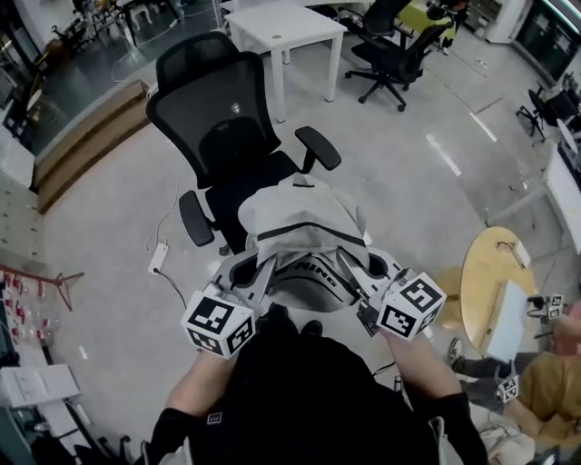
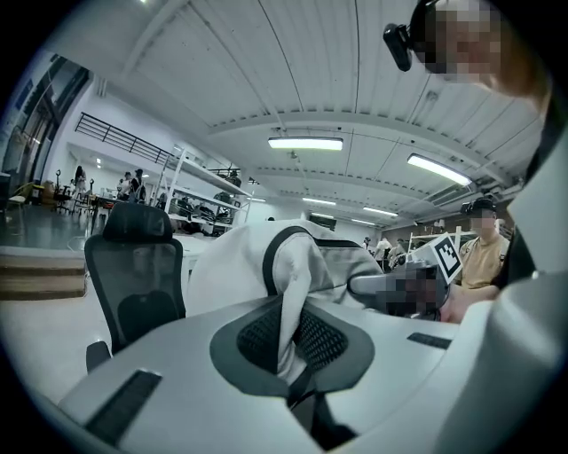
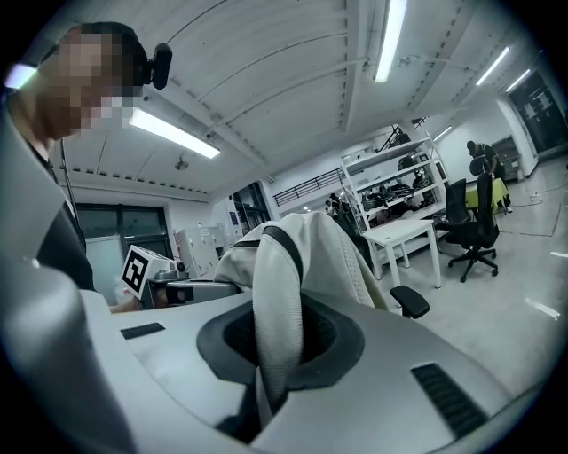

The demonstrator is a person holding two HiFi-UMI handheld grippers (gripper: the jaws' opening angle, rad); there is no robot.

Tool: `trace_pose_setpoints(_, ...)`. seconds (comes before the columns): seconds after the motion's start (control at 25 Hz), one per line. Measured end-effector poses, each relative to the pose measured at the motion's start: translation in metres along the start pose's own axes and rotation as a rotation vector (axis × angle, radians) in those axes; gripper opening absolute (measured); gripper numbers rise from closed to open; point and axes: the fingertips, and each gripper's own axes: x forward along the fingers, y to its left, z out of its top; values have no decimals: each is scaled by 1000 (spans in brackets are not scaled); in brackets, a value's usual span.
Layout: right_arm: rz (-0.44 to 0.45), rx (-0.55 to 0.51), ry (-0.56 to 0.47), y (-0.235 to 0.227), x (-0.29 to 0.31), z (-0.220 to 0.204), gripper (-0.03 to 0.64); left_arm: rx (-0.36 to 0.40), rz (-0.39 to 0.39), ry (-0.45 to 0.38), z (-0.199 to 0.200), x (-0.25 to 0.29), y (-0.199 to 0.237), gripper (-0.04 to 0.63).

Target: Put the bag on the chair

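A light grey bag [image 1: 304, 218] with black trim hangs between my two grippers, just in front of the seat of a black mesh office chair [image 1: 222, 109]. My left gripper [image 1: 266, 266] is shut on the bag's left strap, and my right gripper [image 1: 349, 265] is shut on the right strap. In the left gripper view the strap [image 2: 291, 306] runs down between the jaws, with the chair [image 2: 138, 270] behind at left. The right gripper view has the other strap [image 3: 277, 328] clamped the same way, and a chair armrest [image 3: 410, 301] beyond.
A white table [image 1: 286, 25] and other black office chairs [image 1: 399, 50] stand behind the chair. A wooden step [image 1: 86, 136] lies at left and a power strip [image 1: 159, 257] on the floor. A round wooden table [image 1: 495, 272] and a seated person [image 1: 545, 381] are at right.
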Motion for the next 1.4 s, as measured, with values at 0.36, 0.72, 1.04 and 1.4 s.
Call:
trace_pose_setpoints(0.36, 3, 43, 83, -55, 39, -20, 34, -17, 44, 19, -23, 49, 39, 20)
trace_pose_setpoints(0.72, 30, 35, 119, -124, 151, 42, 34, -56, 66, -4, 31, 116, 151, 20)
trace_pose_setpoints(1.04, 81, -6, 85, -127, 203, 80, 34, -6, 103, -57, 68, 115, 197, 20)
trace_pose_setpoints(1.4, 180, 26, 231, -140, 245, 60, 35, -87, 230, -3, 51, 123, 238, 20)
